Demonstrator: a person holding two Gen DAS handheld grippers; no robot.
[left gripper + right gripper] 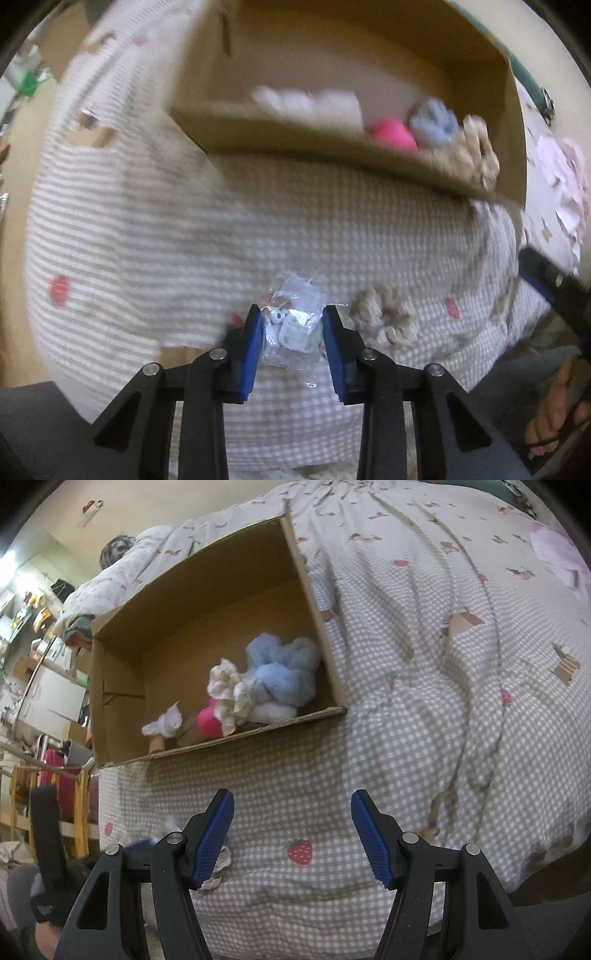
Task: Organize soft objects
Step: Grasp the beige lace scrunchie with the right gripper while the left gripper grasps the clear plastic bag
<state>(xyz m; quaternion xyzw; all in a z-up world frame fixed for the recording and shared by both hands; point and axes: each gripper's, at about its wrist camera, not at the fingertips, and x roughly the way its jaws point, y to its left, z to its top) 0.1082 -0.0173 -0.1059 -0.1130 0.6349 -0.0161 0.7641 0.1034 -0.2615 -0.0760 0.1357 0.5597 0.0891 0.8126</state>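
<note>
My left gripper [292, 310] points down at the checked bedspread [147, 240], its blue pads pressed against both sides of a small clear plastic bag [295, 332] with tiny pieces inside. A cream crocheted scrunchie [384, 317] lies just right of it. Behind stands an open cardboard box [332, 147] holding a blue plush [434, 120], a pink soft item [391, 134], a cream scrunchie [476, 151] and a white piece [310, 103]. My right gripper [291, 797] hangs open over the bedspread [406, 701] in front of the box [258, 731], with nothing between its fingers.
The box's near wall rises between the grippers and its contents. A pale pink cloth [557, 554] lies at the bed's far right. Shelves and clutter [40, 686] stand left of the bed. A person's hand [554, 413] shows at the lower right.
</note>
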